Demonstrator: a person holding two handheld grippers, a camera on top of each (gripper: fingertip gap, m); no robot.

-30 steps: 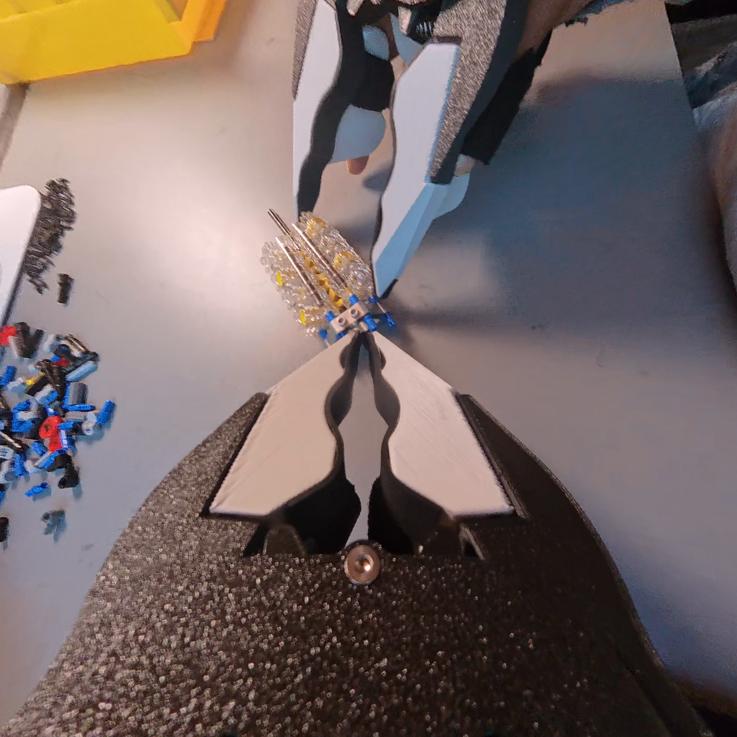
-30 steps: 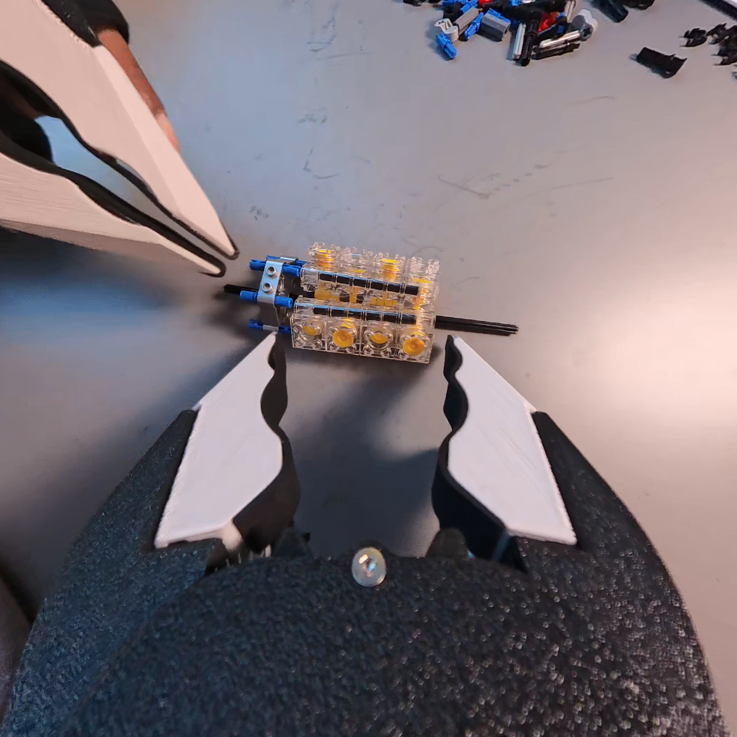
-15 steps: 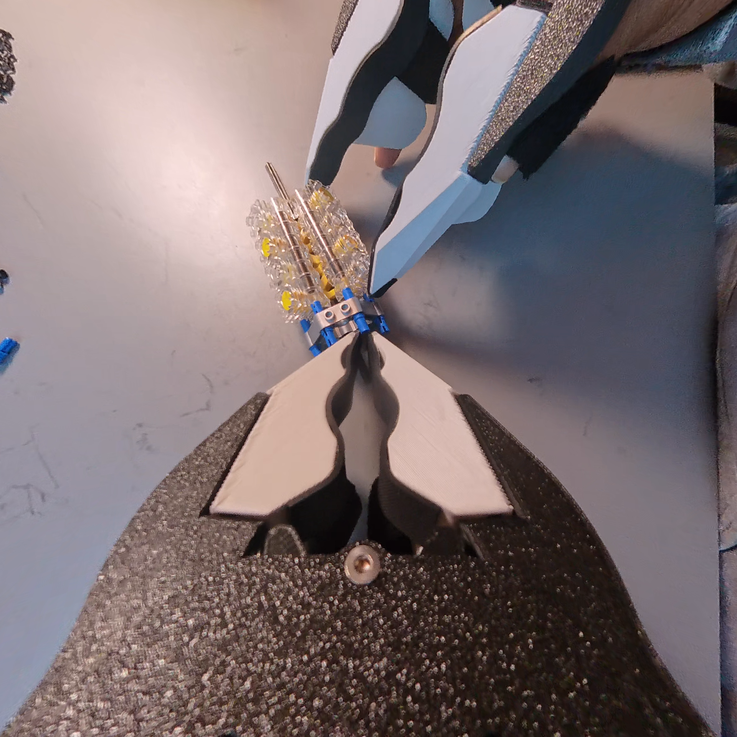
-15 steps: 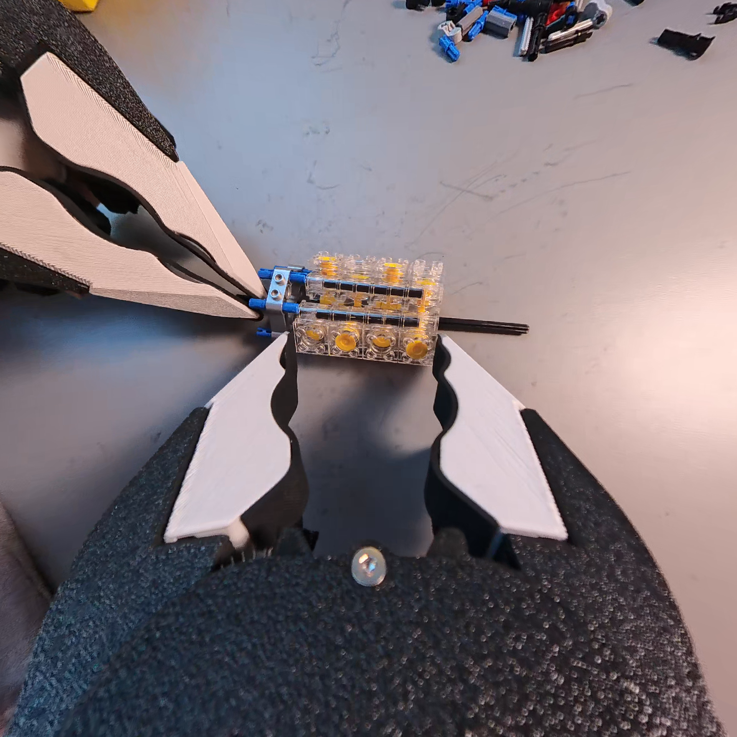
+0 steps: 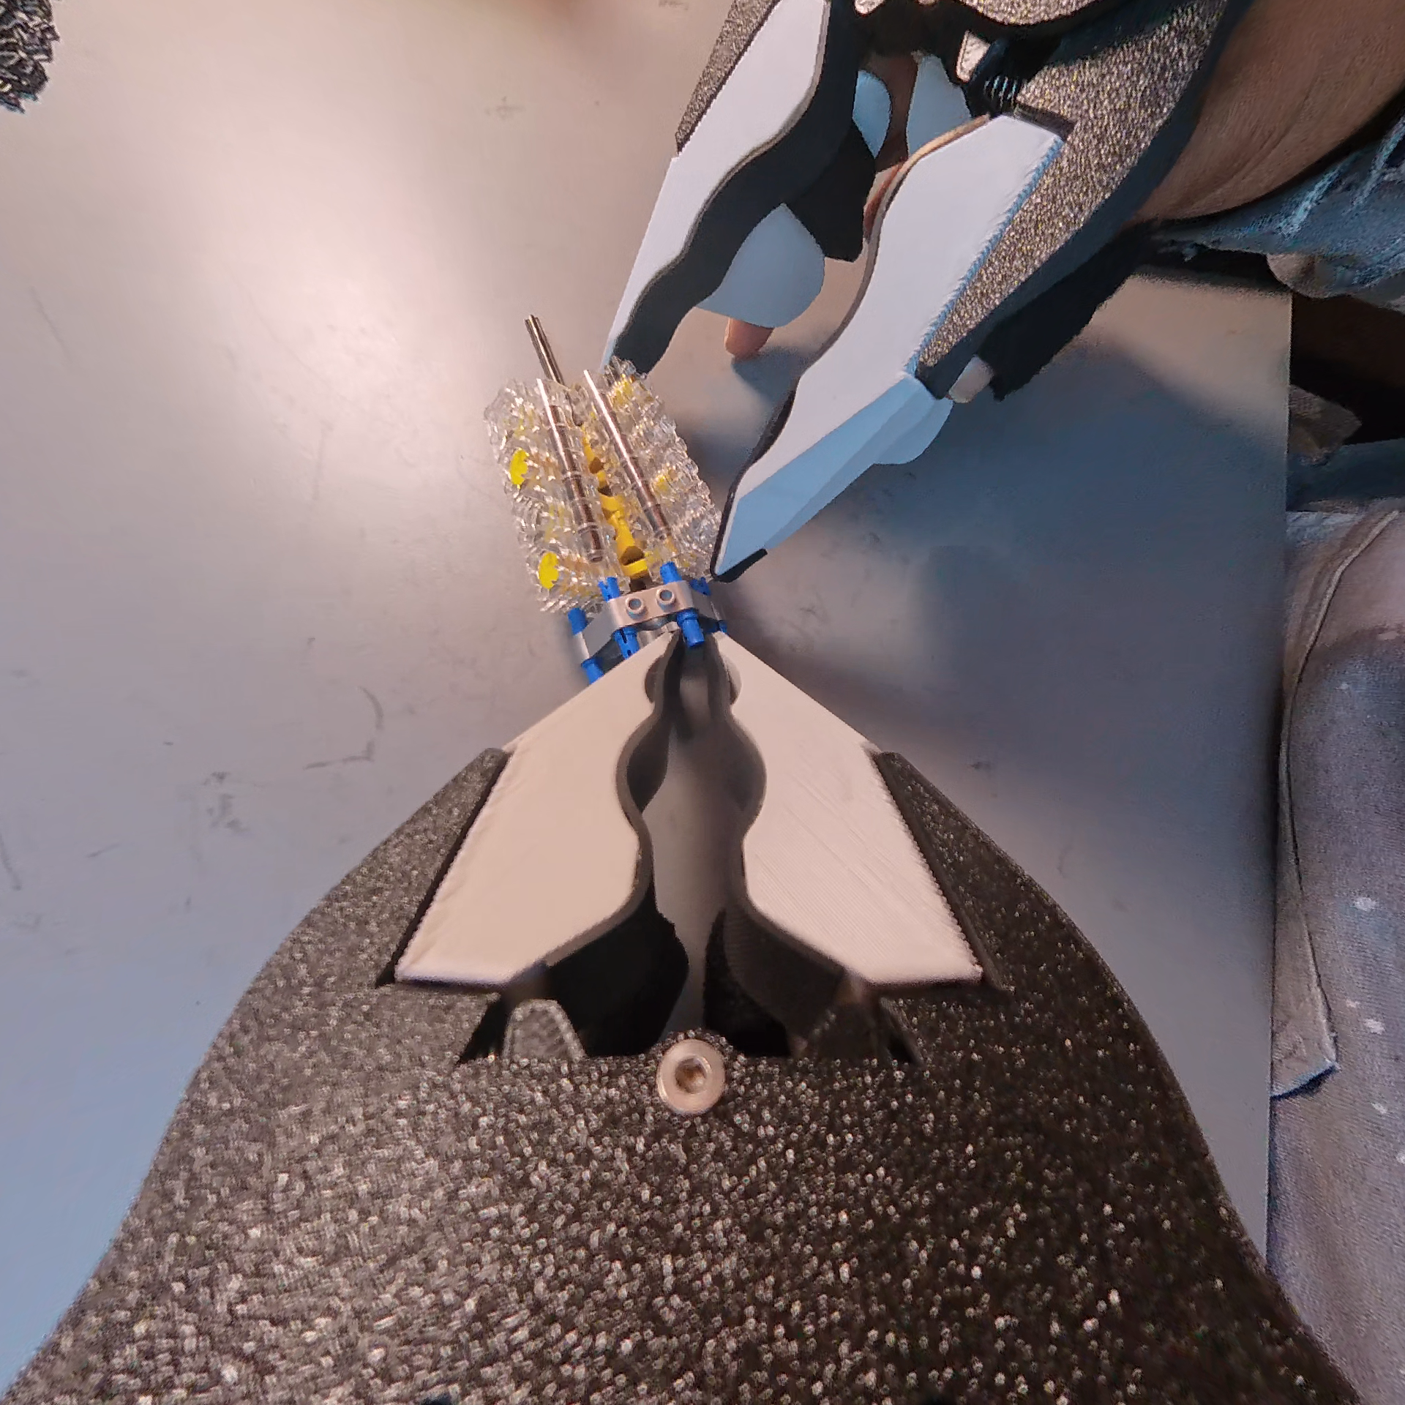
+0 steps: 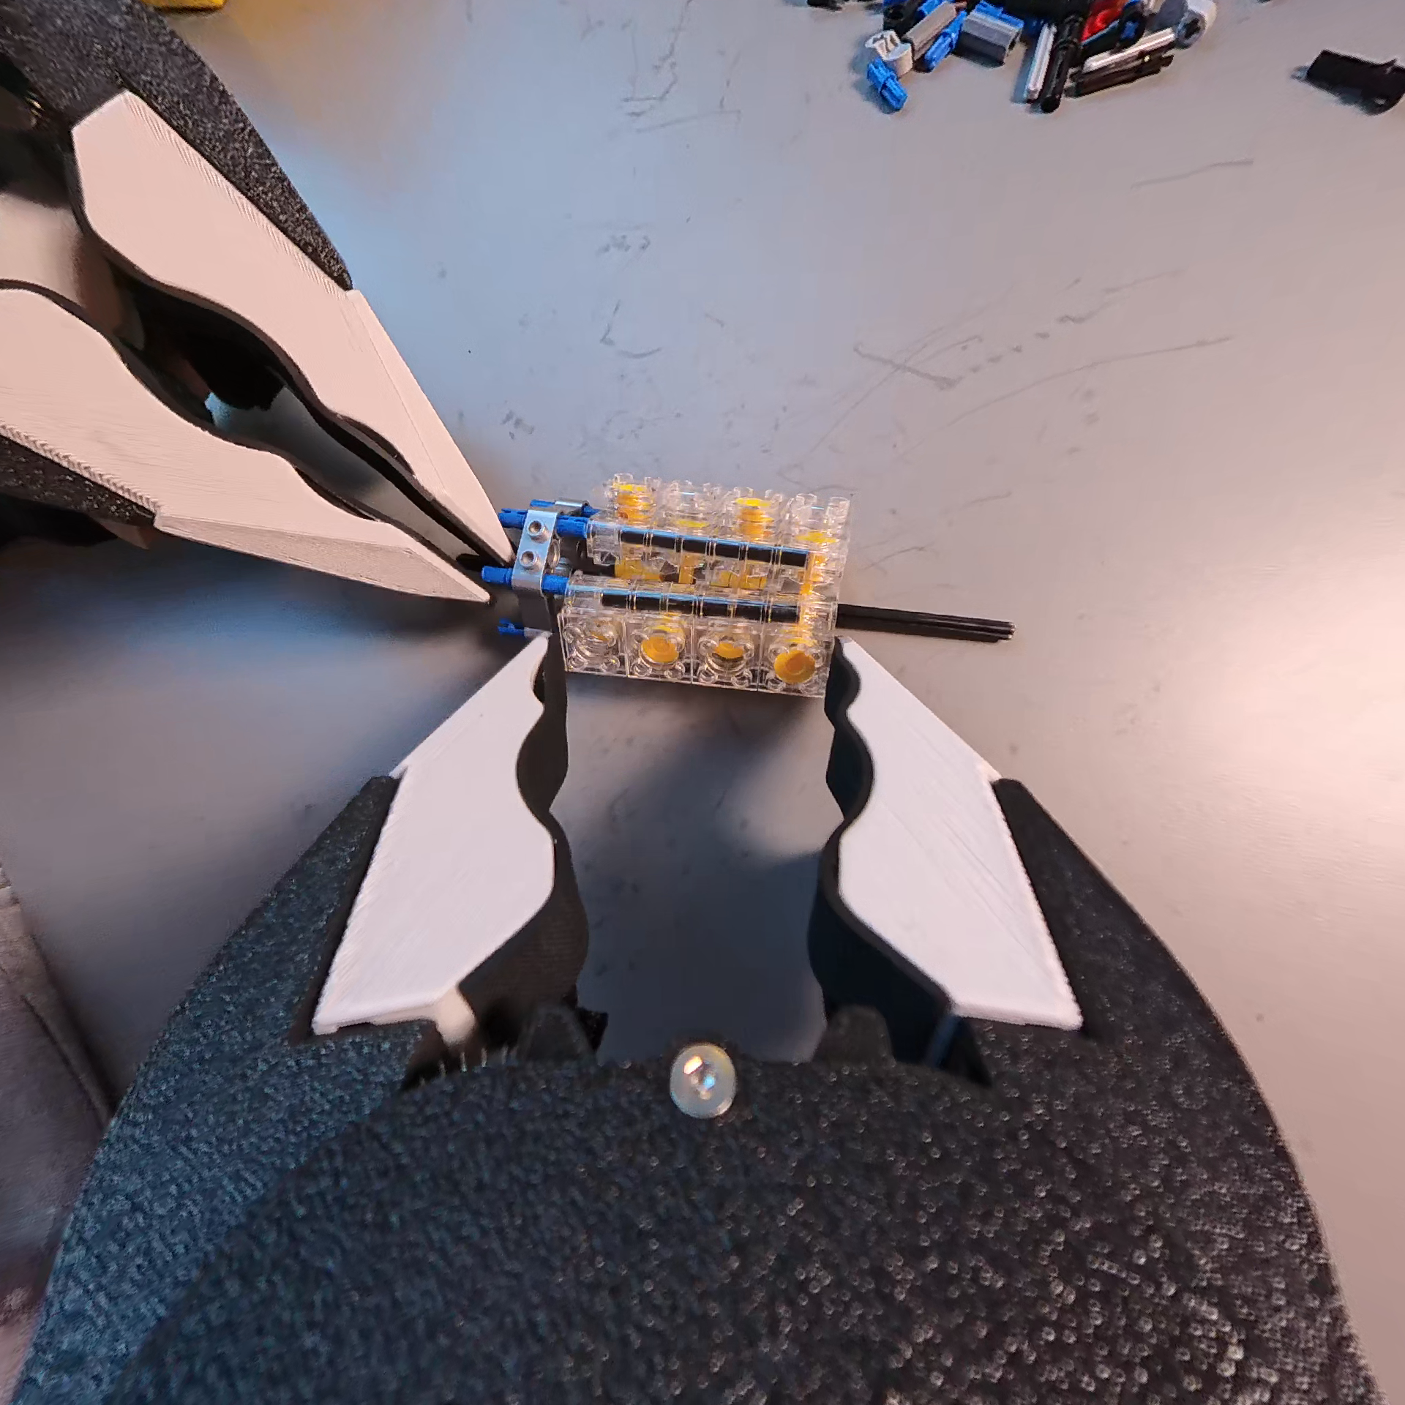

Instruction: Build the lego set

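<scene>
I seem to be at a workshop or lab bench: a scratched grey tabletop (image 6: 988, 319) lies under my cameras. A loose heap of small plastic building parts (image 6: 1026, 38) sits at its far edge.

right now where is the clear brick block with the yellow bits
The clear brick block lies on the grey table, mid-frame in both wrist views, between the open right gripper's fingertips, left gripper shut on its blue-pinned end.

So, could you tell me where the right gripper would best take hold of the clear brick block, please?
Probably across its two short ends, coming in from the near long side, level with the table. The clear brick block lies flat with its long side facing the right gripper, whose open fingers already straddle it. The left gripper occupies the blue-pin end; the black axle sticks out opposite.
</scene>
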